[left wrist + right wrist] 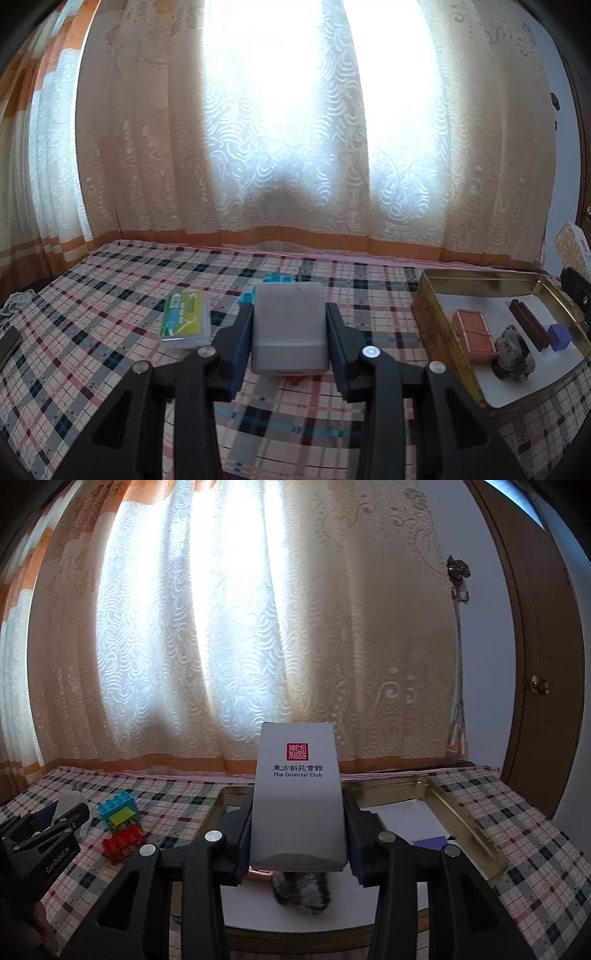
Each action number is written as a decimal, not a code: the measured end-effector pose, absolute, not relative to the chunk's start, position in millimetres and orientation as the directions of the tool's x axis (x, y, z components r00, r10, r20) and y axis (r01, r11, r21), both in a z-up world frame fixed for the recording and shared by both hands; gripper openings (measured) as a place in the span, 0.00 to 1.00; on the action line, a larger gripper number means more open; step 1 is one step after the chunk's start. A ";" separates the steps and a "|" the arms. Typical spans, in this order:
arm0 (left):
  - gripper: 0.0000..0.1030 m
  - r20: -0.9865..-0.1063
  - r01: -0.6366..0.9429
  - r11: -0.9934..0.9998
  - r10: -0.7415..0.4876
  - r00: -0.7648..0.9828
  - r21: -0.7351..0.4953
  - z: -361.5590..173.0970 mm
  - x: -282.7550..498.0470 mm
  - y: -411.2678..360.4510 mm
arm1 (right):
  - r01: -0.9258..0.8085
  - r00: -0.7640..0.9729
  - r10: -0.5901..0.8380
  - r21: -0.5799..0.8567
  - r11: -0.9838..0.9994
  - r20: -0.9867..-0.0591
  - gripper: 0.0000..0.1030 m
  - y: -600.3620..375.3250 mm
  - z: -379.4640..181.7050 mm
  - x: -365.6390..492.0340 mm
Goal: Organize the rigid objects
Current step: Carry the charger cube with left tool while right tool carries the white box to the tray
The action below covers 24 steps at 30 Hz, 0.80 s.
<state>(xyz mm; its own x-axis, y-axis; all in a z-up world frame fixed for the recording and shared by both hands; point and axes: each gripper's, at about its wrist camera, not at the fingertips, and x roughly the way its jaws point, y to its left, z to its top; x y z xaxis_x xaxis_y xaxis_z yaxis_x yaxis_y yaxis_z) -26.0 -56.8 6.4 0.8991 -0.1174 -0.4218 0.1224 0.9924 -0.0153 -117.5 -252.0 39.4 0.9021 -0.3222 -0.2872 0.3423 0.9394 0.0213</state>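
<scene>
My left gripper [289,314] is shut on a pale grey rounded case [288,325], held just above the plaid cloth. A green-and-yellow box [186,319] lies to its left, with blue toy bricks [279,277] behind it. My right gripper [299,805] is shut on a tall white carton [298,794] with a red seal, held over the open gold tin [461,812]. The tin [480,277] holds a copper-coloured box [474,336], a speckled stone [513,356], a brown bar [528,325] and a purple cube [558,336]. The stone [303,890] sits right under the carton.
A stack of blue, green and red toy bricks [120,821] stands on the plaid cloth left of the tin. The left gripper [62,812] shows at the left edge of the right wrist view. Curtains hang behind the bed; a wooden door [535,664] is at the right.
</scene>
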 end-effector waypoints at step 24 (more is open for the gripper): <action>0.36 -0.412 0.211 0.977 -0.190 0.891 0.005 9.4 -41.1 -120.3 | 0.443 0.858 -0.427 -0.009 0.897 -0.285 0.43 -325.4 39.9 -132.8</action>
<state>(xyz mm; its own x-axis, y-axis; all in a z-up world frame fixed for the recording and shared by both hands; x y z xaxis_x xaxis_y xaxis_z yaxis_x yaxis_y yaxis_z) -41.1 -120.3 9.4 0.8910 -0.1904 -0.4122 0.2113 0.9774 0.0054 -132.8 -325.4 39.9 0.8583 -0.4270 -0.2845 0.4429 0.8965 -0.0093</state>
